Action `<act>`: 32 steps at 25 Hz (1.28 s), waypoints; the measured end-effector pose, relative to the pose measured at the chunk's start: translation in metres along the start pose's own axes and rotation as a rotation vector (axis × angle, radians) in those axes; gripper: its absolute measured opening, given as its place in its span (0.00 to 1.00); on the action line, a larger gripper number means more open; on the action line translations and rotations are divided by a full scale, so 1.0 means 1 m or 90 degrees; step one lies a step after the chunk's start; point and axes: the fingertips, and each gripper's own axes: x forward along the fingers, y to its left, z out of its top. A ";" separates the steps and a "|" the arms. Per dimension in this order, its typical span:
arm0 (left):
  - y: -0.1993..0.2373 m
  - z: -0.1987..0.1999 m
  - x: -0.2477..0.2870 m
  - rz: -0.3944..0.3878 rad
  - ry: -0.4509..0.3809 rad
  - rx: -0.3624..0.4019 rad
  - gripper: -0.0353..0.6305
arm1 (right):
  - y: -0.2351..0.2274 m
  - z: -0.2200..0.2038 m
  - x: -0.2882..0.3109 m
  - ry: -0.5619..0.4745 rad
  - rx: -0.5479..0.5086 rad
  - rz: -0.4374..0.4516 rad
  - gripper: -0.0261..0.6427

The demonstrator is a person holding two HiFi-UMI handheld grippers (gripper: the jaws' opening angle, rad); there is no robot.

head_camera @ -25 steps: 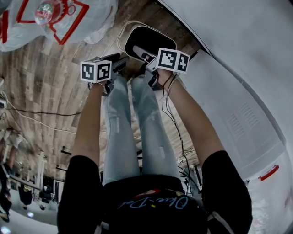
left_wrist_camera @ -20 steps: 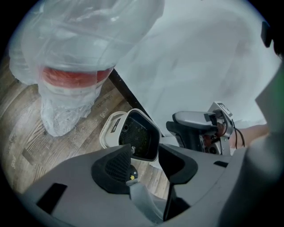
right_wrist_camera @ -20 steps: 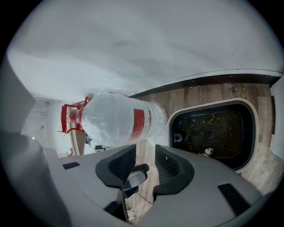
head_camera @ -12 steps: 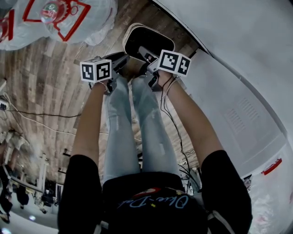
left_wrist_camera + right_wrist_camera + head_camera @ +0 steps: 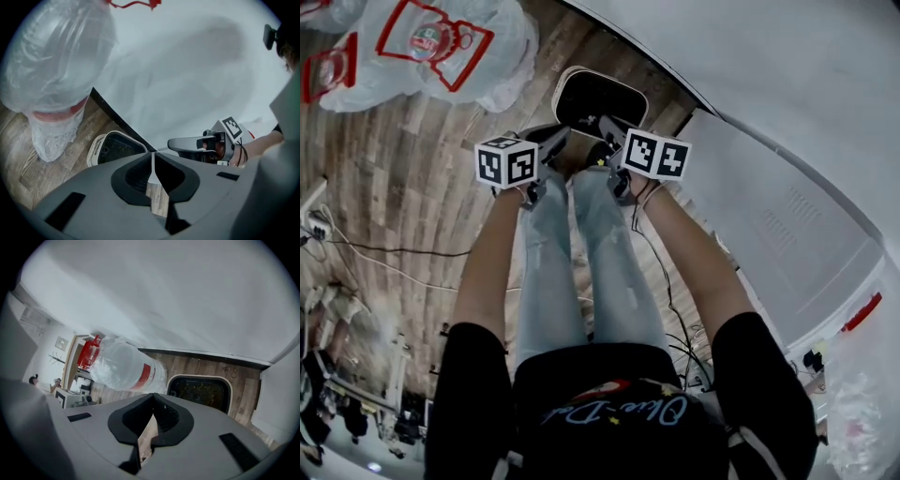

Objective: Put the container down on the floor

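Jaws closing empty on left gripper (image 5: pixel 553 141), together on right gripper (image 5: pixel 607 125), arms outstretched above container (image 5: pixel 598 94)

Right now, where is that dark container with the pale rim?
Top centre of the head view: the container sits on the wooden floor close to the white wall, with clear plastic bags to its left.

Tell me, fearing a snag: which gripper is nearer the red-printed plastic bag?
Left. The left gripper, empty jaws closing, is right of the bag; the right gripper is farther right, by the container.
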 end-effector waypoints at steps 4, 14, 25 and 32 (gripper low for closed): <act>-0.030 0.010 -0.017 -0.014 -0.009 0.051 0.07 | 0.011 0.004 -0.019 -0.013 -0.026 -0.017 0.04; -0.076 0.046 -0.062 0.000 -0.102 0.103 0.07 | 0.046 0.020 -0.068 -0.097 0.004 0.013 0.04; -0.130 0.063 -0.110 0.008 -0.148 0.169 0.07 | 0.101 0.060 -0.152 -0.292 0.031 0.099 0.04; -0.178 0.074 -0.143 0.006 -0.155 0.235 0.07 | 0.124 0.061 -0.208 -0.340 -0.030 0.071 0.04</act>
